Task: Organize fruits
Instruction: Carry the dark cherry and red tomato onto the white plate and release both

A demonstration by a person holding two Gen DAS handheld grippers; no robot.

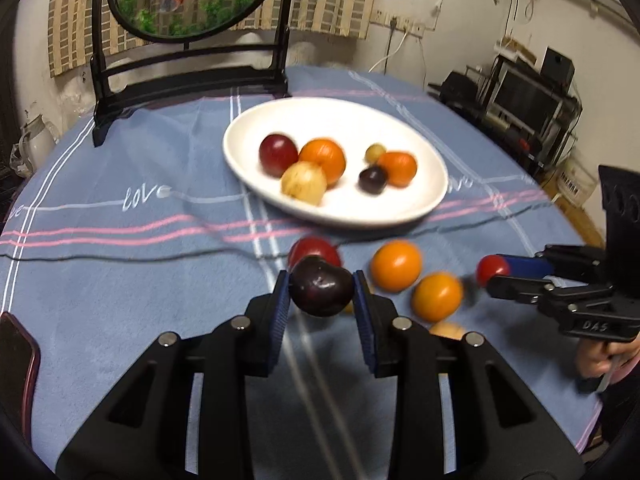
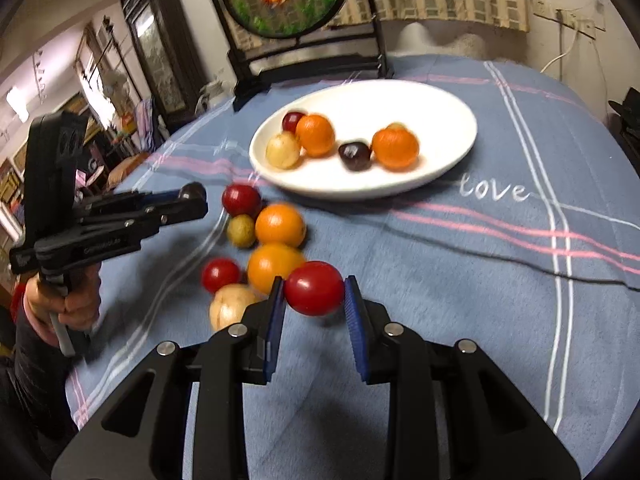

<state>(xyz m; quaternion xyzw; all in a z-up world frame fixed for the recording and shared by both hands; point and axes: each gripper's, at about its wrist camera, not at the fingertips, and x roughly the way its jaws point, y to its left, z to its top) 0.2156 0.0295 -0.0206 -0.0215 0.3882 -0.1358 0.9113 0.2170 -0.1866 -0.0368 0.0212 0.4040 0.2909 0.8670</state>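
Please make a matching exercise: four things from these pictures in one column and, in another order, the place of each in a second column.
Things:
1. dark plum
2. red tomato
3. white plate
4. phone

Places:
A. left edge of the tablecloth
B. in the right hand-held gripper
C. in front of the black stand
D. in the left hand-held gripper

Pairs: 1-D, 2-B, 3-C, 4-A

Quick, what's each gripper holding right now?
Left gripper: closed on a dark plum.
Right gripper: closed on a red fruit.
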